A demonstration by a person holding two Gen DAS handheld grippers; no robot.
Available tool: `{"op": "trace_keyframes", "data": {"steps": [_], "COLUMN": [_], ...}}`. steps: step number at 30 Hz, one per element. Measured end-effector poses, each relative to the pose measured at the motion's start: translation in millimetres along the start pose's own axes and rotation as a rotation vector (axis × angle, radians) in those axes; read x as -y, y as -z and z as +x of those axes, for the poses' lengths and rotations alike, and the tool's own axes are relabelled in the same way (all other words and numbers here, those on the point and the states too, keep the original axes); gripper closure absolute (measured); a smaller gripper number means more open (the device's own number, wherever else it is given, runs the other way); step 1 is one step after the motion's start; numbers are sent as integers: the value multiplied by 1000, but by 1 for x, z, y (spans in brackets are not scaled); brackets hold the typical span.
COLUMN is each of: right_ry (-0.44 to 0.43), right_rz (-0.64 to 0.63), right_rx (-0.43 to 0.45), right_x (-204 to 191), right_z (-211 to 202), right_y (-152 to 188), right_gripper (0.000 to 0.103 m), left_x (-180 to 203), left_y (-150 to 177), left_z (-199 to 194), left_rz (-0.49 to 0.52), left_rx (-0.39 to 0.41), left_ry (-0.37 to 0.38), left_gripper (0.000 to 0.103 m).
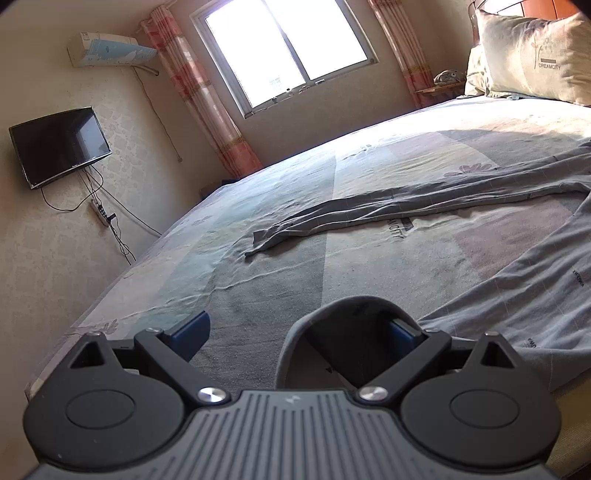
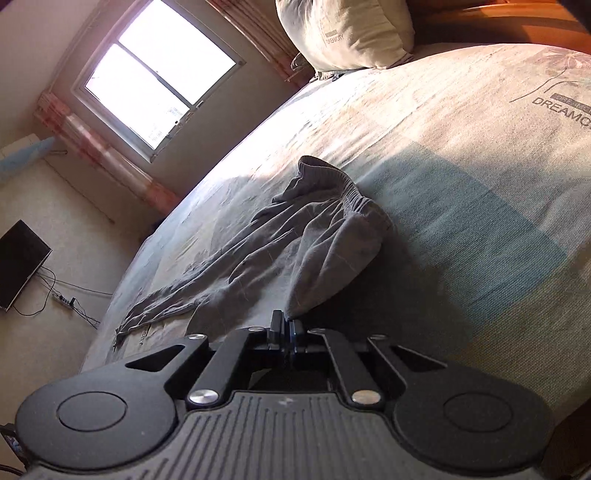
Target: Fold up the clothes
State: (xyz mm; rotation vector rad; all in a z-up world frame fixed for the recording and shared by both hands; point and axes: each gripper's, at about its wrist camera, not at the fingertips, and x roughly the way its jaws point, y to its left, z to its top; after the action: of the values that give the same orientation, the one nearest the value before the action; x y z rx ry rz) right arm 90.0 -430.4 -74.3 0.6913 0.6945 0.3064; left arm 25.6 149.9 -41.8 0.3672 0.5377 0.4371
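Right wrist view: black right gripper (image 2: pixel 287 326) clamped on a fold of the grey cotton trousers (image 2: pixel 295 236).
Trousers sprawl across the patterned bedsheet (image 2: pixel 461 155) toward ten o'clock. Left gripper (image 1: pixel 295 328) stands released, cuff looped over its three-o'clock finger (image 1: pixel 402 328). Judging by this, folding is starting; next, that side needs clamping.

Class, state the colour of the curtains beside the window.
The curtains are pink and cream checked, clearest in the left wrist view.

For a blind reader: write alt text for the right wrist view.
The right gripper, jaws shut, pinches an edge of the grey trousers, which trail across the patterned bed sheet. Beyond are a pillow and a bright window.
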Motion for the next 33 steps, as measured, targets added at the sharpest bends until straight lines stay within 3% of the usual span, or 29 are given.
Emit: {"op": "trace_keyframes", "data": {"steps": [3, 7, 10, 15, 23, 29, 31, 33], "right_ry": [47, 184, 247, 204, 136, 119, 123, 125], "right_rz": [21, 77, 95, 82, 44, -16, -39, -49], "right_rx": [-11, -77, -66, -24, -55, -72, -74, -74], "right_x": [4, 18, 21, 8, -24, -51, -57, -60], "right_z": [-10, -4, -7, -18, -3, 3, 3, 3], "right_y": [8, 17, 21, 24, 36, 45, 46, 46], "right_gripper": [99, 99, 93, 86, 80, 71, 67, 66], "left_x": [-3, -4, -6, 1, 10, -21, -35, -47], "left_y": [1, 3, 7, 15, 27, 29, 32, 32], "left_z": [-6, -9, -13, -13, 14, 34, 43, 43], "left_rz": [4, 11, 17, 85, 144, 62, 77, 71], "left_rx": [14, 10, 4, -7, -51, -153, -213, -216], "left_ry": [0, 10, 22, 28, -13, -110, -132, -126], "left_gripper": [6, 6, 6, 6, 6, 6, 6, 6]}}
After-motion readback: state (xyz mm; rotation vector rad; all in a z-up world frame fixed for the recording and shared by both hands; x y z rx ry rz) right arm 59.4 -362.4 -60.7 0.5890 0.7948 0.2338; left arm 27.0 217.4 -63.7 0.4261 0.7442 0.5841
